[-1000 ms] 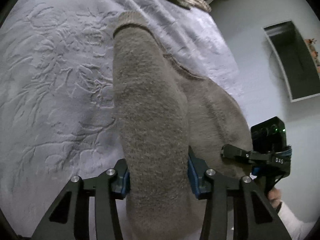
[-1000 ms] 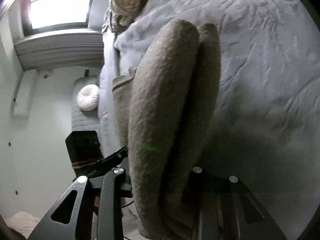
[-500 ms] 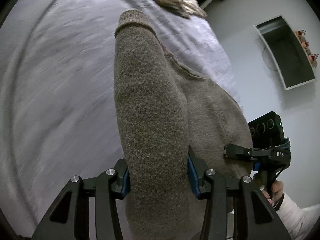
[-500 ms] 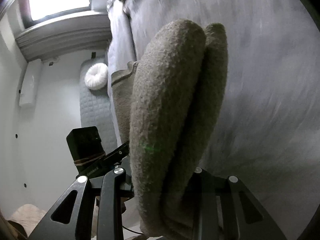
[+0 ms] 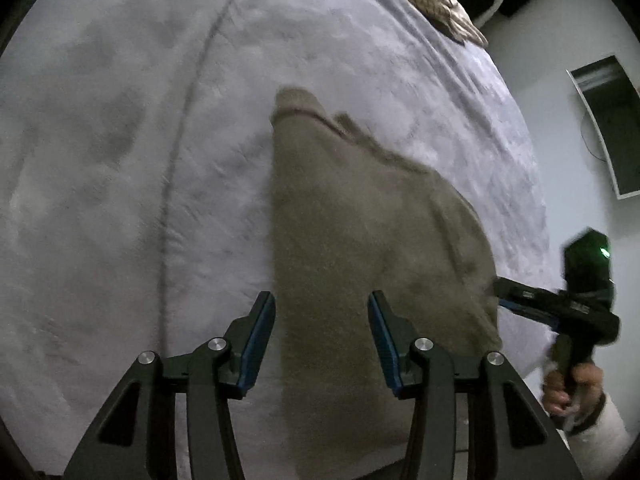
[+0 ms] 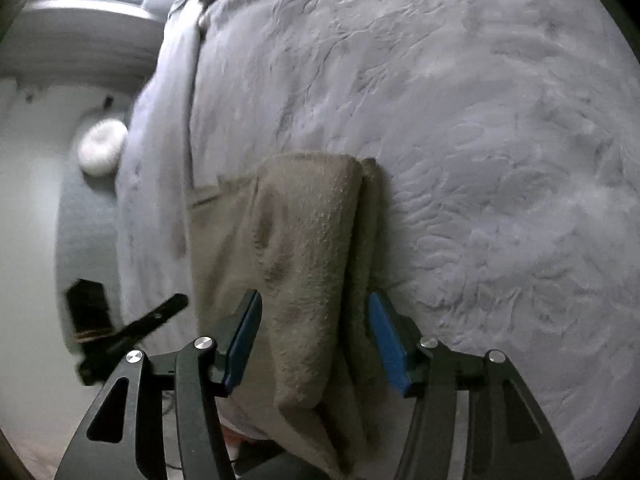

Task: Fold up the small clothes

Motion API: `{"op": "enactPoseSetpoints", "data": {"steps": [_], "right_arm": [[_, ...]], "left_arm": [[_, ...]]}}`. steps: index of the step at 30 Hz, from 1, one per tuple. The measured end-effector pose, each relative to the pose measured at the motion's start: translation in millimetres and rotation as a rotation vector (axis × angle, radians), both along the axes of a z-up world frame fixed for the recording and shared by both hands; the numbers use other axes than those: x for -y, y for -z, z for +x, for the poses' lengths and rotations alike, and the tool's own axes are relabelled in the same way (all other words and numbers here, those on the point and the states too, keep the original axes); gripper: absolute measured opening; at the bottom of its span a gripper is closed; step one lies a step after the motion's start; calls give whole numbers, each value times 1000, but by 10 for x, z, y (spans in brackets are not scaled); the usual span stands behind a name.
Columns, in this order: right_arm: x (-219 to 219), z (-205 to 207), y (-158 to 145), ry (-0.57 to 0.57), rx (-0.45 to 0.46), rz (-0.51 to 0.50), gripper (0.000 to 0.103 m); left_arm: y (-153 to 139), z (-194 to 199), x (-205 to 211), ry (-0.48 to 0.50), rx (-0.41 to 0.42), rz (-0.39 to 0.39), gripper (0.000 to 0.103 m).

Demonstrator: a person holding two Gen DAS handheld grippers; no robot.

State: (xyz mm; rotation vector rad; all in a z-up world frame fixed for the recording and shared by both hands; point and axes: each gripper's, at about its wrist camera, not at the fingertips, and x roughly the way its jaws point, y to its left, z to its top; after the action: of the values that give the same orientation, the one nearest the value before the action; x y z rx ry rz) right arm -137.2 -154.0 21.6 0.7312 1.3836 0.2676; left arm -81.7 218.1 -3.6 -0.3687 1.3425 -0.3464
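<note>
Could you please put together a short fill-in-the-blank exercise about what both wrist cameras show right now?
1. The brown sweater lies on the pale ____.
2. The jaws of the left gripper are ____, with the sweater lying between them.
3. The right gripper has its blue pads set ____ from the folded cloth.
4. In the left wrist view, a bare ____ holds the right gripper's handle.

Missing words: bedspread; open; apart; hand
</note>
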Motion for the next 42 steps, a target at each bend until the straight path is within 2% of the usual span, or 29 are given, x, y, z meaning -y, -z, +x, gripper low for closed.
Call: {"op": "enactPoseSetpoints", "data": {"steps": [1, 2, 3, 4, 5, 6, 9, 10, 12, 13, 16, 18, 20, 25, 29, 33, 38, 42], "right_arm": [[54, -60, 75, 11, -21, 29, 61], [32, -47, 180, 21, -48, 62, 56], [3, -27, 279, 41, -65, 83, 37], [-67, -29, 362, 45, -92, 84, 25], [-149, -49, 360, 35, -92, 61, 25], [-229, -7, 273, -2, -50, 7, 24], [-369, -11, 10, -120, 45, -173, 22], [-416, 2, 6, -151, 51, -226, 22], [-385, 2, 124, -182, 32, -301, 21], [-349, 20, 269, -181, 4, -316, 21], [-216, 47, 527, -94, -51, -219, 22], [-124, -5, 514, -54, -58, -182, 26], [-127, -54, 431, -42, -63, -189, 27], [-173, -179, 183, -56, -63, -227, 31], [-166, -349, 26, -63, -71, -185, 31], [-215, -546, -111, -95, -76, -162, 38], [-343, -667, -76, -122, -125, -162, 39], [-402, -775, 105, -165, -194, -237, 39]], "left_arm": [[-4, 30, -29, -10, 17, 18, 49], [-5, 22, -63, -15, 25, 30, 49], [8, 50, -70, -22, 32, 39, 49], [30, 102, -4, -27, 39, 45, 49], [63, 176, 115, -31, 43, 51, 49], [75, 157, 87, -29, 47, 62, 49], [80, 166, 160, 1, 59, 90, 49], [94, 158, 232, 26, 72, 131, 49], [143, 144, 297, 59, 88, 188, 49], [196, 126, 324, 68, 91, 207, 53], [320, 118, 322, 58, 88, 204, 64], [353, 142, 323, 50, 81, 207, 67], [329, 137, 329, 56, 82, 222, 67], [162, 30, 297, 103, 82, 276, 67], [60, -143, 251, 141, 53, 278, 67], [43, -350, 226, 171, 25, 281, 67], [88, -568, 216, 186, -25, 275, 67], [241, -731, 260, 237, -84, 288, 67]]}}
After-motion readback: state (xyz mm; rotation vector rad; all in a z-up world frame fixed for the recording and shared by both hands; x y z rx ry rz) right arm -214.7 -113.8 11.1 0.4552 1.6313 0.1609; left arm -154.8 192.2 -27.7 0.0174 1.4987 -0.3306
